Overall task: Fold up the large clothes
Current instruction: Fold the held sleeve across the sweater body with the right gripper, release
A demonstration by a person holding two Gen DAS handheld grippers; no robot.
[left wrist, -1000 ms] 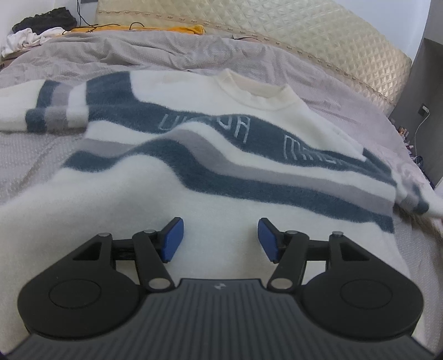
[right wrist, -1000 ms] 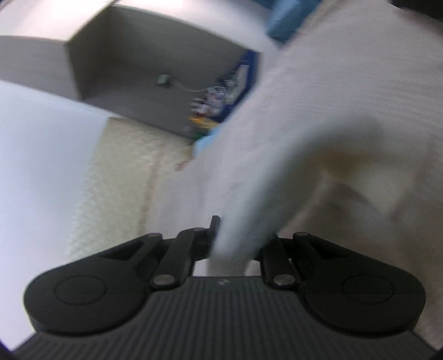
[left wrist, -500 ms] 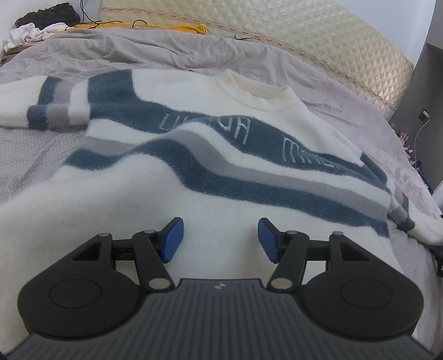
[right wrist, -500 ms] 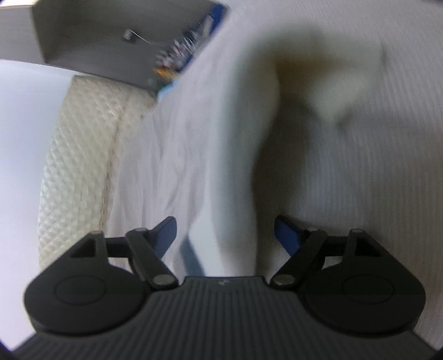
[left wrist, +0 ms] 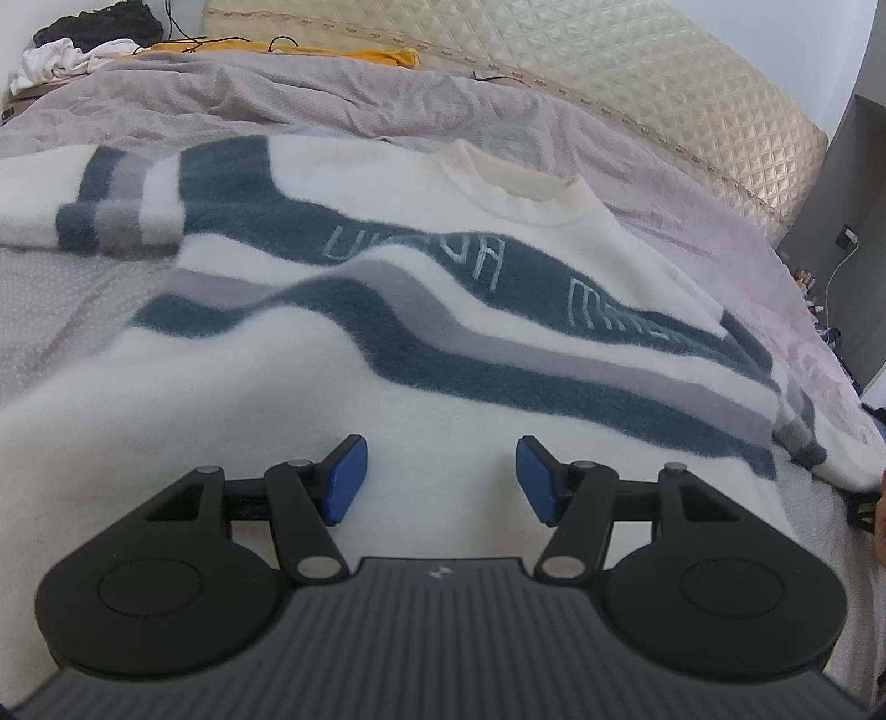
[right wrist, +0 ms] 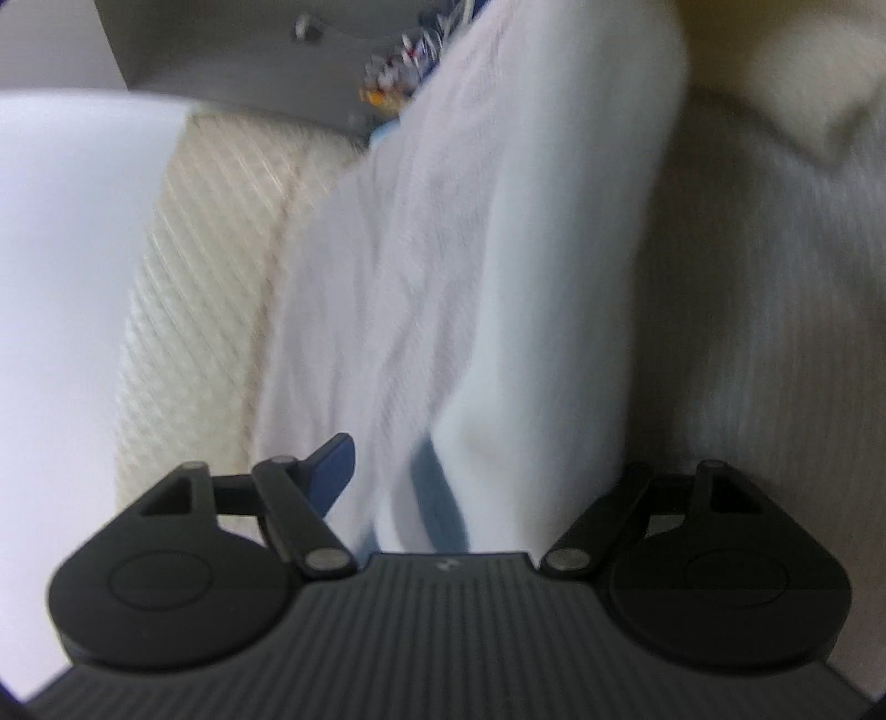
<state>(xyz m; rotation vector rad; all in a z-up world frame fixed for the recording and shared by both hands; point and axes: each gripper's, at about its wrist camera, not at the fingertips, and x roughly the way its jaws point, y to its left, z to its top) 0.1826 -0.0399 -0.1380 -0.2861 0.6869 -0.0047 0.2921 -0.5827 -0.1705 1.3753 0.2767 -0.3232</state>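
A large white fuzzy sweater (left wrist: 332, 354) with blue and grey stripes lies spread face up on the bed, collar (left wrist: 515, 188) towards the headboard. My left gripper (left wrist: 440, 476) is open and empty, low over the sweater's white lower body. In the blurred right wrist view, my right gripper (right wrist: 482, 471) is open; a white sleeve of the sweater (right wrist: 554, 310) lies between its jaws, ungripped. Its left blue pad (right wrist: 332, 465) shows; the sleeve hides the right one.
A grey bedspread (left wrist: 354, 105) covers the bed. A quilted cream headboard (left wrist: 637, 72) runs along the back. An orange cloth (left wrist: 354, 52) and a pile of clothes (left wrist: 72, 44) lie at the far left. A dark cabinet (left wrist: 841, 183) with a cable stands on the right.
My right gripper opened and let go of the sleeve, then moved along it. My left gripper stayed open and shifted slightly over the sweater.
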